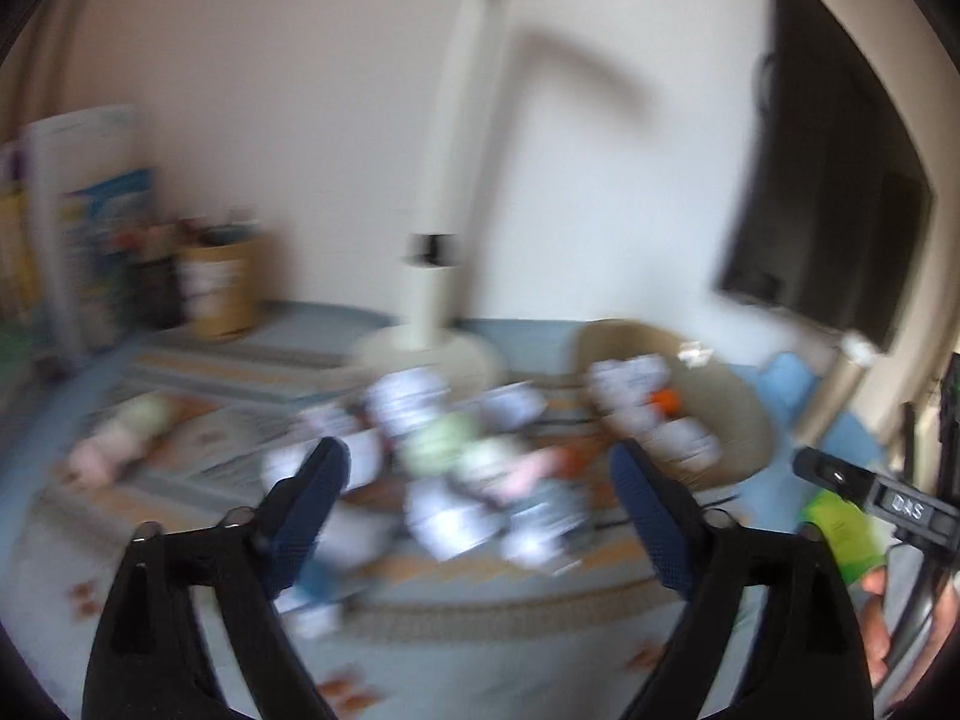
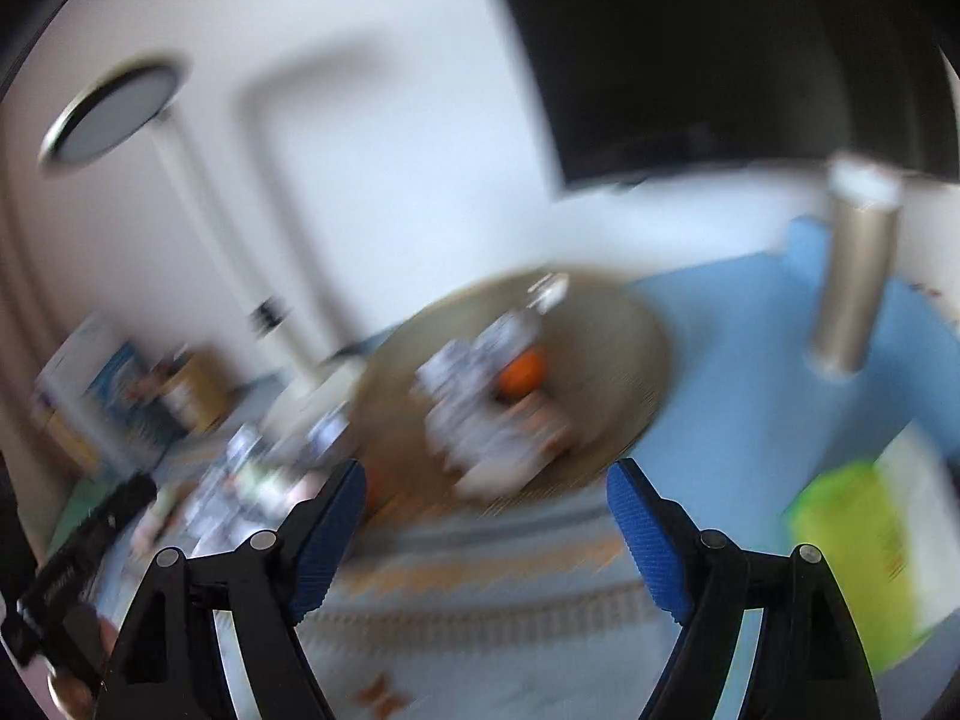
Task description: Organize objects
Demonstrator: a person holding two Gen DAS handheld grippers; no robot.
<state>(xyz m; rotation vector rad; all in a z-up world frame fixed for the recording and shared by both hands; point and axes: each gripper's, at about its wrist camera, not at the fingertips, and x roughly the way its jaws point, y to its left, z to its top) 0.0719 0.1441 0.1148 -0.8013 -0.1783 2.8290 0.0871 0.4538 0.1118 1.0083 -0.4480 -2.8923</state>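
Both views are motion-blurred. A pile of small white, green and pink packets (image 1: 468, 480) lies on a patterned cloth (image 1: 480, 588). A round woven basket (image 1: 732, 414) to its right holds more white packets (image 1: 636, 384) and an orange thing (image 1: 663, 401). My left gripper (image 1: 480, 480) is open and empty, raised in front of the pile. My right gripper (image 2: 486, 498) is open and empty, in front of the basket (image 2: 600, 324), which holds packets (image 2: 474, 414) and the orange thing (image 2: 522, 375).
A white lamp stand (image 1: 444, 240) rises behind the pile. A brown pen pot (image 1: 219, 288) and books (image 1: 84, 228) stand at the back left. A dark screen (image 1: 828, 180) hangs right. A green packet (image 2: 858, 552) lies right. A gold cylinder (image 2: 852, 288) stands beyond it.
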